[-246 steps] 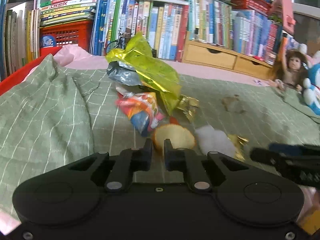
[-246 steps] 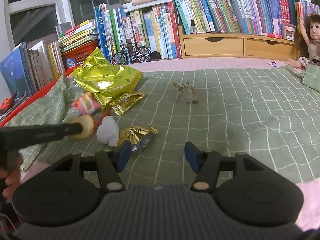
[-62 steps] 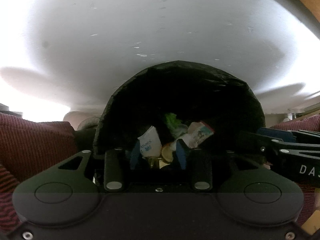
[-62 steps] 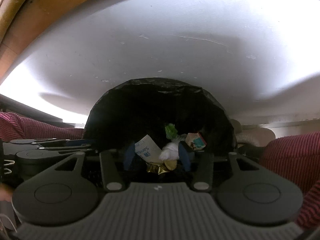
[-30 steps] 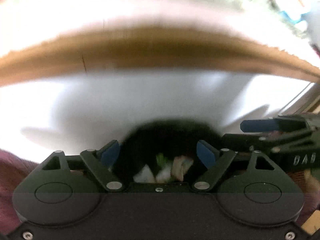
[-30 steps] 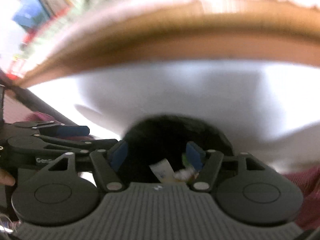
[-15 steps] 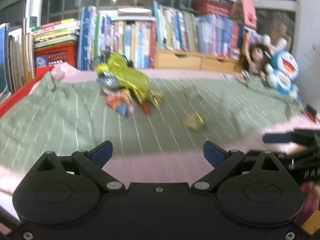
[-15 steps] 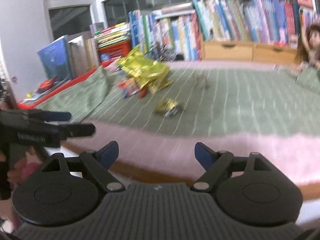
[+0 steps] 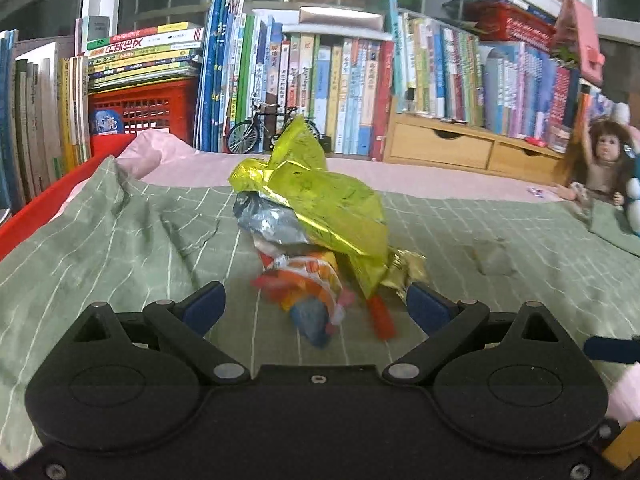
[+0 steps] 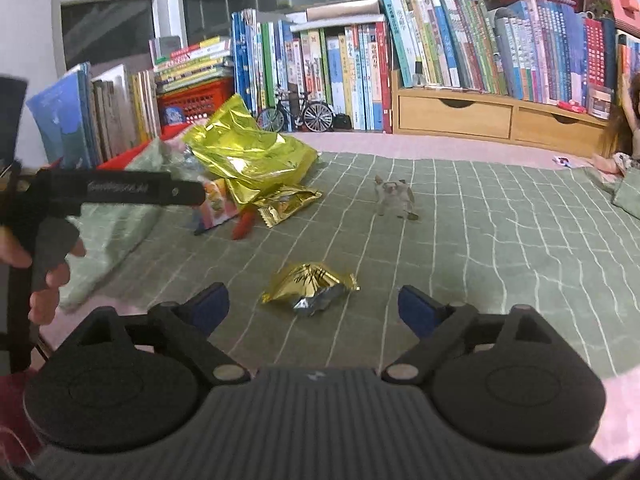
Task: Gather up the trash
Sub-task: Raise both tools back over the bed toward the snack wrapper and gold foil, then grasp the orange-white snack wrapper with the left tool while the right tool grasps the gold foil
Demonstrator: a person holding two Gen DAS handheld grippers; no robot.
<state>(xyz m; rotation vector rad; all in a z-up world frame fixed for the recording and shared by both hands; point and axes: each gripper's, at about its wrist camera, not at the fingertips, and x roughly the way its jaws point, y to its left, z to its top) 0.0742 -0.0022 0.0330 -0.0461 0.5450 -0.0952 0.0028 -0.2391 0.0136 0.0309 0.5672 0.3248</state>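
Your left gripper [image 9: 316,306] has its two fingers spread wide with nothing between the pads, and it looks down onto a heap of trash on the green checked blanket [image 9: 120,248]. Your right gripper [image 10: 314,306] is opening its jaws, also with nothing pressed between them; one small gold wrapper [image 10: 310,288] lies alone on the blanket just beyond the fingertips. In the heap you can count one large yellow-green foil bag [image 9: 320,204] on top, one crumpled silver bag [image 9: 268,220] under its left side, one orange and blue snack packet [image 9: 308,284] nearest you, one thin red strip [image 9: 380,316] just right of that packet, and one gold packet [image 10: 286,204] at the heap's right edge. Seen from the right wrist, the heap sits far left and well apart from the lone wrapper. One small grey figurine [image 10: 394,196] stands farther out near the middle of the blanket. Behind, one toy bicycle [image 10: 296,114] stands before the row of books [image 10: 340,68], one red crate [image 9: 140,110] sits at far left, and one doll [image 9: 600,160] leans at far right.
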